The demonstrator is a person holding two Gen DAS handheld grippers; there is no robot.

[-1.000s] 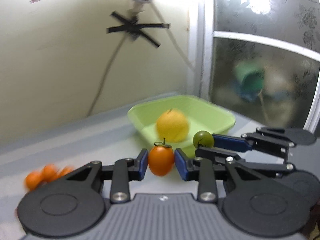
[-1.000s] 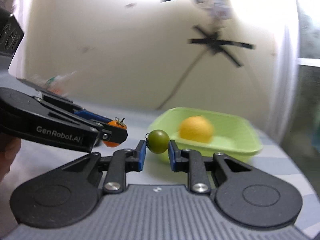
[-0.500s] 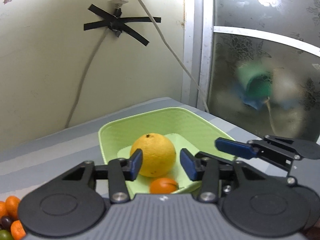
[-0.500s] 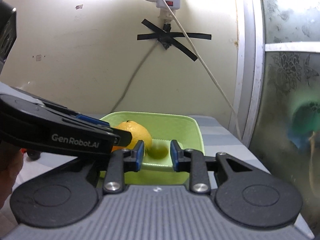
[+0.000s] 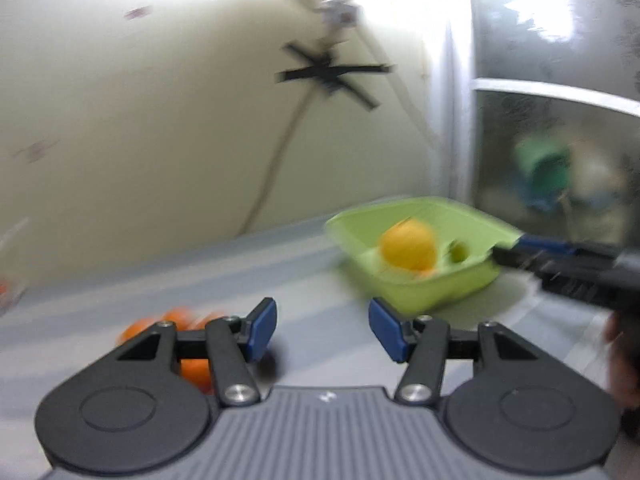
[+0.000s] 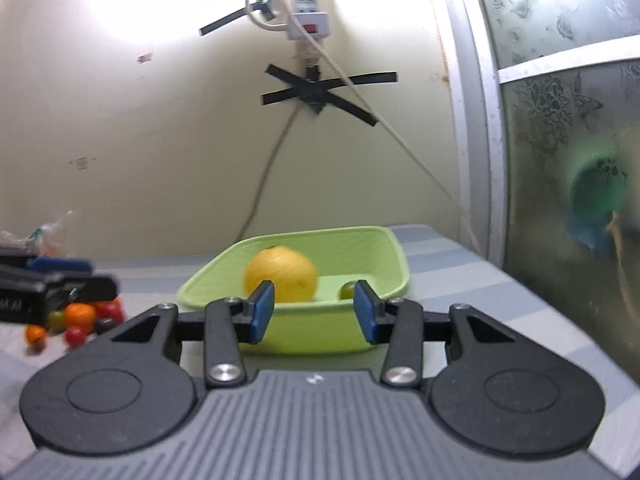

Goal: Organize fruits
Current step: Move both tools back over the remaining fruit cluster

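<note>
A lime-green bin [image 6: 384,248] [image 5: 472,220] holds a big yellow-orange fruit [image 6: 282,274] [image 5: 408,242], a small green tomato [image 6: 347,290] [image 5: 459,251] and, in the blurred left wrist view, a small orange one [image 5: 425,271] by its near wall. My right gripper [image 6: 314,312] hangs just in front of the bin, jaws opening, nothing between them. My left gripper [image 5: 322,328] is left of the bin over bare table, jaws opening and empty. A pile of small orange, red and dark tomatoes [image 6: 78,318] [image 5: 168,322] lies on the table at the left.
The table is grey-striped [image 6: 460,264]. A cream wall with a taped power strip [image 6: 308,16] and hanging cables stands behind. A frosted glass door [image 6: 568,128] closes off the right side. A clear plastic bag [image 6: 48,232] lies at the far left.
Both grippers let their tomatoes drop into the bin and opened. The left one then swung away left toward the tomato pile; the right one drew back slightly from the bin.
</note>
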